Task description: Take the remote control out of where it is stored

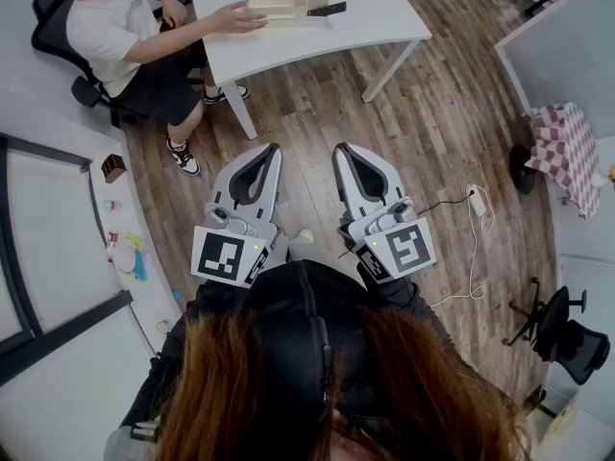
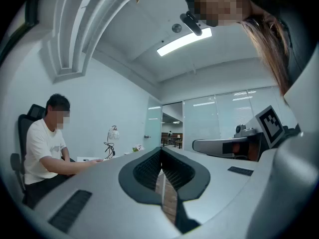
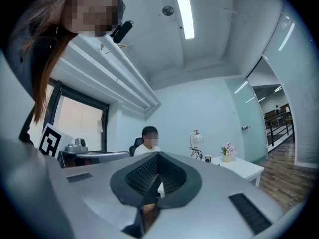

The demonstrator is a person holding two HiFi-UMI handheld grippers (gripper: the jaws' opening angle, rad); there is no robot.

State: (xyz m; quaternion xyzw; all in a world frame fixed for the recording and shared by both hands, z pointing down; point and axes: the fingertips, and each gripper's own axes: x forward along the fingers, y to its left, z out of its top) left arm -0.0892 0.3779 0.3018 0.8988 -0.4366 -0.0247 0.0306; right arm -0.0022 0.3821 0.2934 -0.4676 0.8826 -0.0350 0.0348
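Hair (image 1: 221, 382) nearest; left gripper (image 1: 271, 150) and right gripper (image 1: 341, 150), fingers closed and empty, aim level toward white table (image 1: 370, 17).

The left gripper (image 1: 272, 149) and right gripper (image 1: 341, 150) are showing smooth, matt grey plastic shells. Their inner pads (image 2: 147, 168) are looking black and ribbed. The floor (image 1: 432, 113) is gleaming softly as wood planks, the table (image 1: 384, 17) is looking smooth and white, and the checked cloth (image 1: 567, 147) is looking matt.
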